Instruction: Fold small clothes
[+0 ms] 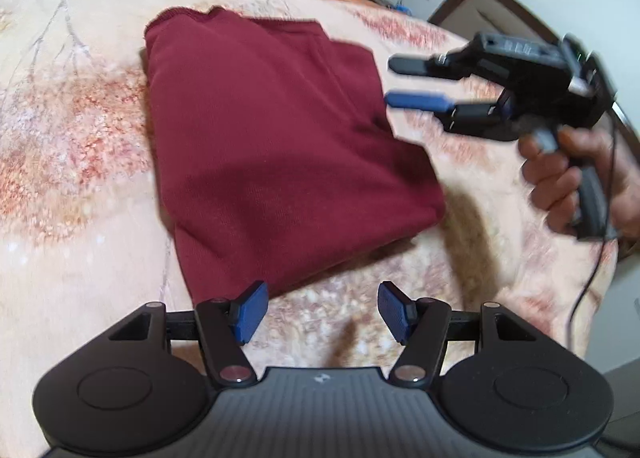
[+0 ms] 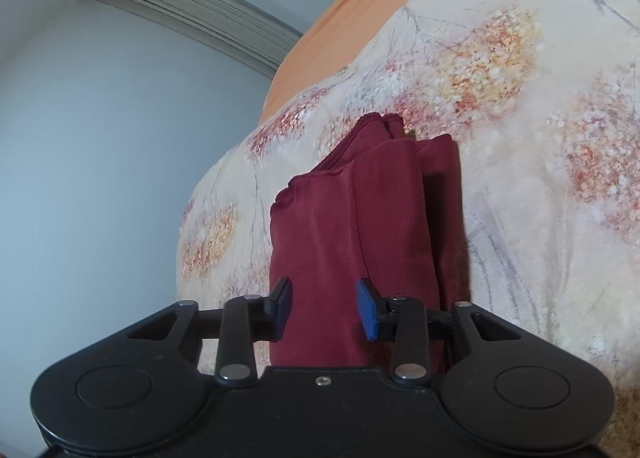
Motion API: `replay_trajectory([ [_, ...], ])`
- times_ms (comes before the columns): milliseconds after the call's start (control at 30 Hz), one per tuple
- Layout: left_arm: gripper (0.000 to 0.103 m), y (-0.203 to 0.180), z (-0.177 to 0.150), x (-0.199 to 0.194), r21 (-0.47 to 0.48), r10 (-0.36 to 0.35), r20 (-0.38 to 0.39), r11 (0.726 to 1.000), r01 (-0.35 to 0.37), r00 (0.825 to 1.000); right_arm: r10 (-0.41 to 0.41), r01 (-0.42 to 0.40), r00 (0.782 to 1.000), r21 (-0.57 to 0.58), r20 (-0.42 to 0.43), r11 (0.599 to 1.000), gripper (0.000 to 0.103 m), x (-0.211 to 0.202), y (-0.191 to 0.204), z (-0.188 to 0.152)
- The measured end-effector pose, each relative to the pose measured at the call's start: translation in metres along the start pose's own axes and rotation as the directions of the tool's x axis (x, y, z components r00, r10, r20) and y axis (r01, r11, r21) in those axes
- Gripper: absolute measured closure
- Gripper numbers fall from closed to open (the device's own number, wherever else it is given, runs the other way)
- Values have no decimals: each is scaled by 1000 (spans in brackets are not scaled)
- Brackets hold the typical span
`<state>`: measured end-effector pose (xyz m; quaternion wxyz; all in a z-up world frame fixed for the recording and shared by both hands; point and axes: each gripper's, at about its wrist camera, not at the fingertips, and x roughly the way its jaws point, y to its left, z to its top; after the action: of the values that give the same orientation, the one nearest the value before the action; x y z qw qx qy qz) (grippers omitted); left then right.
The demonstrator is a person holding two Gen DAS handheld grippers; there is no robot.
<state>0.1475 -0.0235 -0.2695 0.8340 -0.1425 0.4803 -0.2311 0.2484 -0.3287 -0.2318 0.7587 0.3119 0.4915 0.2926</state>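
Claws both apart, empty: left claw (image 1: 318, 312), right claw (image 2: 325, 308) over folded maroon garment (image 1: 276, 138).

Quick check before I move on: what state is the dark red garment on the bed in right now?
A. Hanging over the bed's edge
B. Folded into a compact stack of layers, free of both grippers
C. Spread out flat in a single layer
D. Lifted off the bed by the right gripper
B: the dark red garment lies on the floral blanket with stacked folded edges, while the left gripper and right gripper stand open, clear of it.
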Motion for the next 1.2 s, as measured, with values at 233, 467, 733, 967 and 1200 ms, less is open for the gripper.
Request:
replay_trajectory([
  [233, 32, 21, 35, -13, -168, 42, 152, 986, -16, 987, -1, 1, 1000, 8, 8, 1000, 60, 5, 0, 3],
  [467, 27, 47, 72, 7, -206, 130, 134, 973, -101, 982, -27, 26, 999, 37, 32, 999, 48, -2, -9, 2],
  [733, 14, 59, 80, 9, -204, 154, 122, 971, -127, 981, -50, 48, 998, 55, 38, 997, 21, -13, -25, 1],
  [967, 14, 69, 81, 21, -216, 153, 88, 968, -131, 984, -66, 62, 997, 87, 47, 994, 20, -11, -50, -5],
  [1200, 13, 74, 82, 33, -204, 146, 64, 970, -131, 987, -38, 32, 998, 118, 48, 992, 17, -8, -66, -8],
])
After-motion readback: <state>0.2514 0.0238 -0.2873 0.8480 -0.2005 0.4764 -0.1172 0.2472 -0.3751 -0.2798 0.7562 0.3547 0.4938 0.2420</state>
